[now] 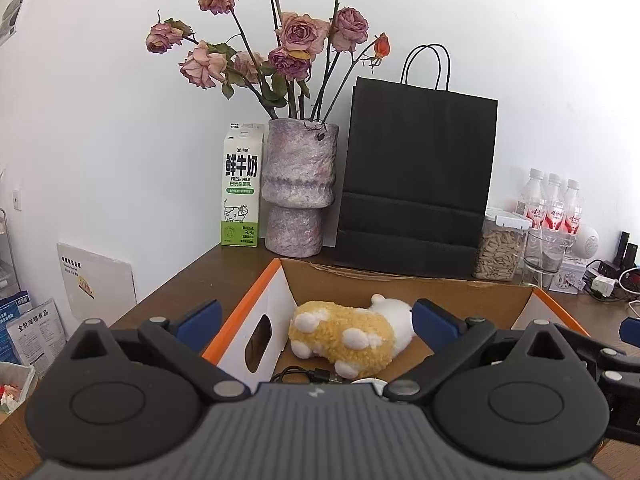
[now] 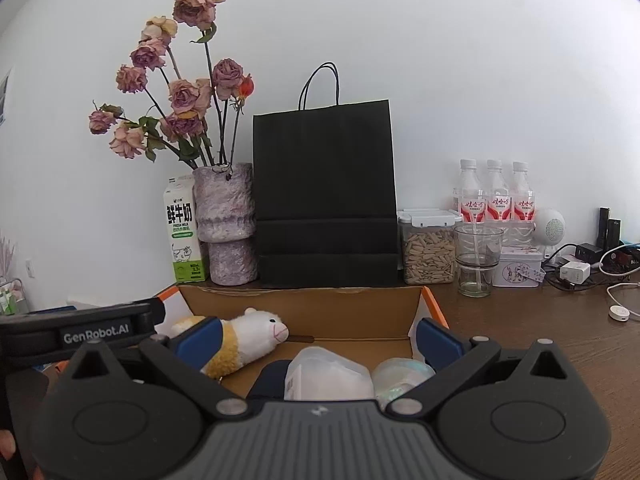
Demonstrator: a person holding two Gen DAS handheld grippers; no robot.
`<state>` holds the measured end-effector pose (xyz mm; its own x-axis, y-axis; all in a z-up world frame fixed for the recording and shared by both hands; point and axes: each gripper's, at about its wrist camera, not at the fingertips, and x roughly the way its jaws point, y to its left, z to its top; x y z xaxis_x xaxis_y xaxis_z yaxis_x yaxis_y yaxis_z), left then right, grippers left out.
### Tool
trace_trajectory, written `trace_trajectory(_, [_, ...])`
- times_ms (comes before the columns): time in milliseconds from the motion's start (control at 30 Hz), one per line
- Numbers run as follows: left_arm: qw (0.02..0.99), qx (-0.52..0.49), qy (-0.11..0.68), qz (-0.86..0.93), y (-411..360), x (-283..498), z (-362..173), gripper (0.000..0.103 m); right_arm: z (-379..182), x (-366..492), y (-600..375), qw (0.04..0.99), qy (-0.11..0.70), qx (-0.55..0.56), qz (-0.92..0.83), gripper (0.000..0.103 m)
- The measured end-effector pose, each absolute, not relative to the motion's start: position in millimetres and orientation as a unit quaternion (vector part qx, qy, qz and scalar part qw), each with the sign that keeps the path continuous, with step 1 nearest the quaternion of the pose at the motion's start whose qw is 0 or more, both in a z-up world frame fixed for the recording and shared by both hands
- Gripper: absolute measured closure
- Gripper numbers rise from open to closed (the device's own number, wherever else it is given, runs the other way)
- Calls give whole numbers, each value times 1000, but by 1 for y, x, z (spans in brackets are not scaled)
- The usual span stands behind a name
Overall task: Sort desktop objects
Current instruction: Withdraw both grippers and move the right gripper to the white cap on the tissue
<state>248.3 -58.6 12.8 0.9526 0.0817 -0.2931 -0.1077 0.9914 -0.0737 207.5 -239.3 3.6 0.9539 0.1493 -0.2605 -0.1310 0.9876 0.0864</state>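
From my left wrist camera, the left gripper (image 1: 316, 322) has its jaws spread wide and pinches nothing. Between and beyond the 2 blue pads lies the fluffy yellow-and-white plush sheep toy (image 1: 352, 334), on its side on the floor of the open cardboard box with orange edges (image 1: 244, 300), a black cable (image 1: 304, 374) just in front of it. I judge the toy light, soft and squashy, not fragile; I would pinch across the thick body, not a leg.

From my right wrist camera, the right gripper (image 2: 316, 344) is also spread wide and empty. Below it in the same box sit a translucent white plastic container (image 2: 328, 376) and a clear round lidded tub (image 2: 400, 376), likely light, stiff and slippery, so I would grip their flat sides.
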Motion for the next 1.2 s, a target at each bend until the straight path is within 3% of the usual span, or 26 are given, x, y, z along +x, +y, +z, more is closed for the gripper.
trace_trajectory(767, [992,5,119,36,-67,206,1,0,-2,157,-230,994,82,-23,69,0])
trace_trajectory(1200, [987,27,158,14,-62,159,-5,0,-9,105,-257,988,136,-22,75,0])
